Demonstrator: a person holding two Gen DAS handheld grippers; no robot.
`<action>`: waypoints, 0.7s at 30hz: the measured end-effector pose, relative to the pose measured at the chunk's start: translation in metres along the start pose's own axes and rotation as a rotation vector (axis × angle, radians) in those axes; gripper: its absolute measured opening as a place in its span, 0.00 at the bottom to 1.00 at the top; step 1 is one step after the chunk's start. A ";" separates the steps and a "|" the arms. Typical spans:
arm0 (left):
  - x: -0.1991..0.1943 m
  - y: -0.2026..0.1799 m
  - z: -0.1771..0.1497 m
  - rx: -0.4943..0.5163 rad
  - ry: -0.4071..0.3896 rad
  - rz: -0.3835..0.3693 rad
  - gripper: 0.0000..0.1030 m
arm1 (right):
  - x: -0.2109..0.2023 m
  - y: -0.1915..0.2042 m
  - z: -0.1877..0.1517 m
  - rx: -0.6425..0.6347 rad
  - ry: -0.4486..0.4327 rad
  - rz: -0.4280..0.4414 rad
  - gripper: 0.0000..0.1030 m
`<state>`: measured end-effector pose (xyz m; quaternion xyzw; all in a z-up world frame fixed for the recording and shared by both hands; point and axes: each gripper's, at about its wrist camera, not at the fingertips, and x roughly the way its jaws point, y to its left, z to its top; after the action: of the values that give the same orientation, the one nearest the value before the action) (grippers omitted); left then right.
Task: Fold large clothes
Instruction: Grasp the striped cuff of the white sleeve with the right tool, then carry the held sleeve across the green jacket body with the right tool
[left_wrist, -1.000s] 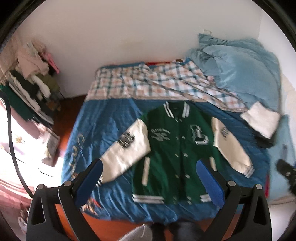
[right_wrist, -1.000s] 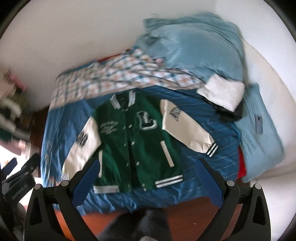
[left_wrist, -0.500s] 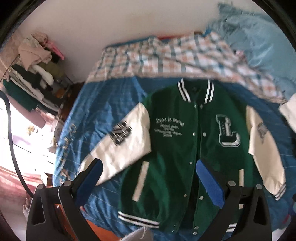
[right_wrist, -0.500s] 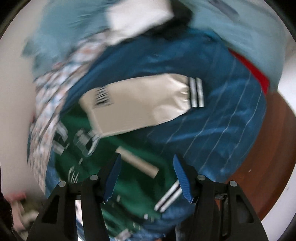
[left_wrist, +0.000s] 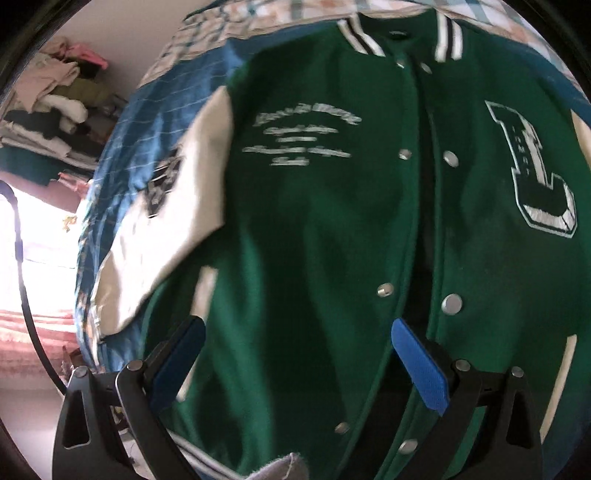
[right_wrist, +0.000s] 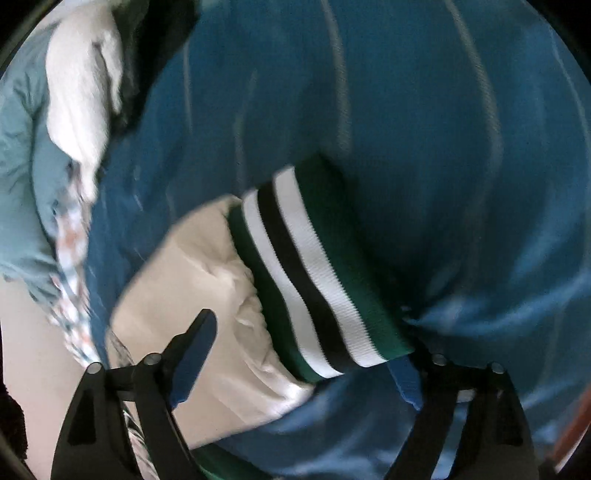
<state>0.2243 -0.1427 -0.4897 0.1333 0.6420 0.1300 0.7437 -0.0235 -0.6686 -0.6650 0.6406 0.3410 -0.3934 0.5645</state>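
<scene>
Jacket (left_wrist: 314, 229) front fills left view w/ left tool (left_wrist: 295, 354) spread; right tool (right_wrist: 295, 354) spread astride striped cuff (right_wrist: 314, 273).

The left gripper (left_wrist: 295, 363) is showing two black angular finger arms, each wearing a flat bright-blue pad (left_wrist: 419, 371) on its inner face. Round silver screws (left_wrist: 462, 364) are sitting at the pivots, and triangular cut-outs are opening through the outer black links. A thin black cable (left_wrist: 22, 280) is curving along the left edge of that view. The right gripper (right_wrist: 303, 369) is showing the same build: black linkages, blue pads (right_wrist: 192, 360), silver screws (right_wrist: 439, 359).
</scene>
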 end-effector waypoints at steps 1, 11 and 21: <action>0.003 -0.007 0.001 0.015 -0.009 -0.005 1.00 | 0.002 0.003 0.002 0.016 -0.019 0.015 0.86; 0.000 -0.047 0.034 0.055 -0.092 -0.066 1.00 | -0.024 0.088 0.031 -0.140 -0.212 -0.082 0.27; -0.009 -0.126 0.068 0.180 -0.122 -0.203 1.00 | -0.087 0.292 0.078 -0.442 -0.456 0.001 0.24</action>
<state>0.2929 -0.2656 -0.5176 0.1417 0.6148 -0.0122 0.7758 0.1851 -0.7833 -0.4590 0.3978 0.2825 -0.4428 0.7523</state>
